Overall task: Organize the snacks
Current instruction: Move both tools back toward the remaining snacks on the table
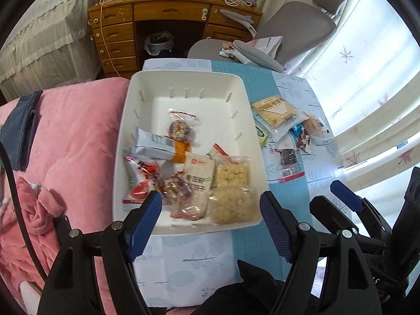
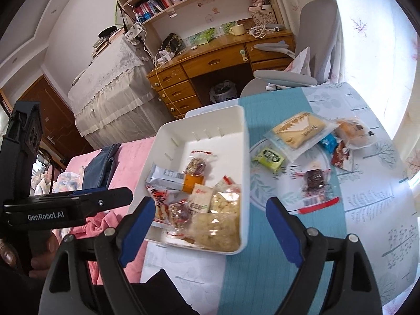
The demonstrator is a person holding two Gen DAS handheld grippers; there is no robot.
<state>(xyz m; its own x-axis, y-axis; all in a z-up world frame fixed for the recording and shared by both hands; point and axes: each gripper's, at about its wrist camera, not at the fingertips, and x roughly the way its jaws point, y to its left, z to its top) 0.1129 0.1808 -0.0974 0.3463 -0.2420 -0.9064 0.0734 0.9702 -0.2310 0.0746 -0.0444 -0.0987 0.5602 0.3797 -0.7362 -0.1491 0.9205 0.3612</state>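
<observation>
A white bin (image 1: 189, 81) (image 2: 244, 136) sits on the table and holds several wrapped snacks, among them two puffed-rice packs (image 1: 232, 174) (image 2: 225, 202) and a red-and-white pack (image 1: 141, 176). To its right loose snacks lie on the table: a yellow cracker pack (image 1: 275, 111) (image 2: 299, 130), a green sweet (image 2: 269, 157), a dark bar in clear wrap (image 1: 288, 158) (image 2: 316, 181) and a bun (image 2: 354, 130). My left gripper (image 1: 210, 210) is open and empty above the bin's near end. My right gripper (image 2: 210, 215) is open and empty over the bin's near right corner.
A pink quilt (image 1: 78, 136) lies left of the table with a dark blue pouch (image 1: 21, 128) on it. A grey chair (image 1: 288, 26) and a wooden desk (image 1: 170, 13) stand beyond the table. Curtains (image 1: 367, 92) hang at the right.
</observation>
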